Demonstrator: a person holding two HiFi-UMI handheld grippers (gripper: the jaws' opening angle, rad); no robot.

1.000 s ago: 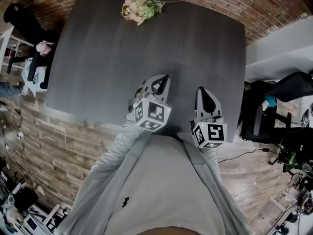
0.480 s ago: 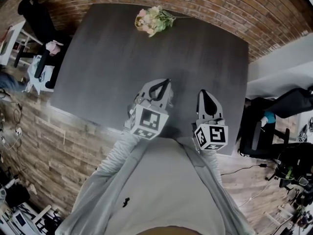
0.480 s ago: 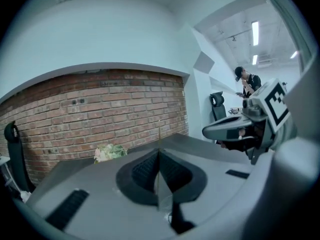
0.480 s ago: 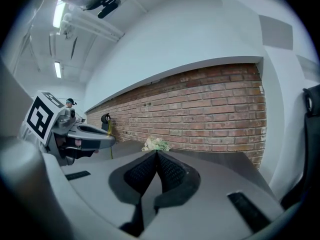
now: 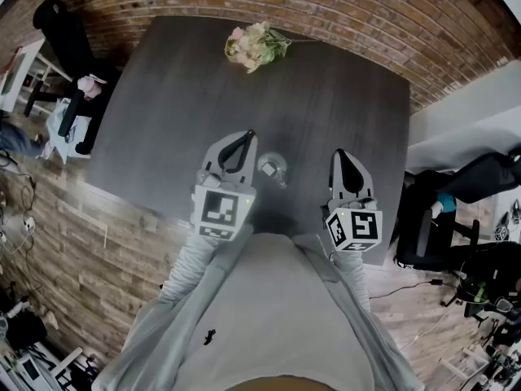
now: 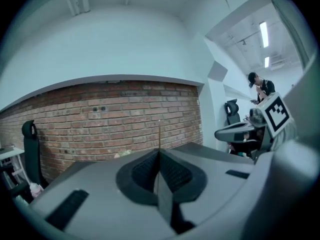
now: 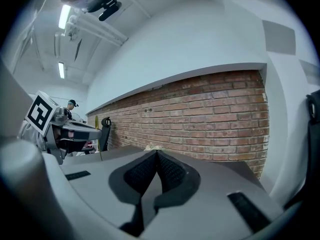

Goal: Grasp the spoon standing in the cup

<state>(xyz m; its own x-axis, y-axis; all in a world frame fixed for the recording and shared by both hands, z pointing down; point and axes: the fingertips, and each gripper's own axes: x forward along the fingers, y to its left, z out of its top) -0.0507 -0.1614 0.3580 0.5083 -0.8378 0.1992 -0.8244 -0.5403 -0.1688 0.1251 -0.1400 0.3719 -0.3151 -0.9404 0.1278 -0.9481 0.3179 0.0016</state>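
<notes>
Head view: small clear cup [image 5: 271,168] holding the spoon [image 5: 278,176] on the dark table [image 5: 163,96], just above frame centre, between the two grippers. Left gripper [image 5: 245,138] just left of the cup, right gripper [image 5: 339,155] further off to the right, neither touching it

Left gripper view: jaws pressed together, nothing between them

Right gripper view: jaws likewise together and empty; thin yellowish upright at middle left, probably the spoon

Judged barely begun: approach, opening and grasp all left to do

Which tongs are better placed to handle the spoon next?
Left. The left tongs look shut on the spoon, which sticks up from their tips; the right tongs are shut, empty, beyond the cup.
</notes>
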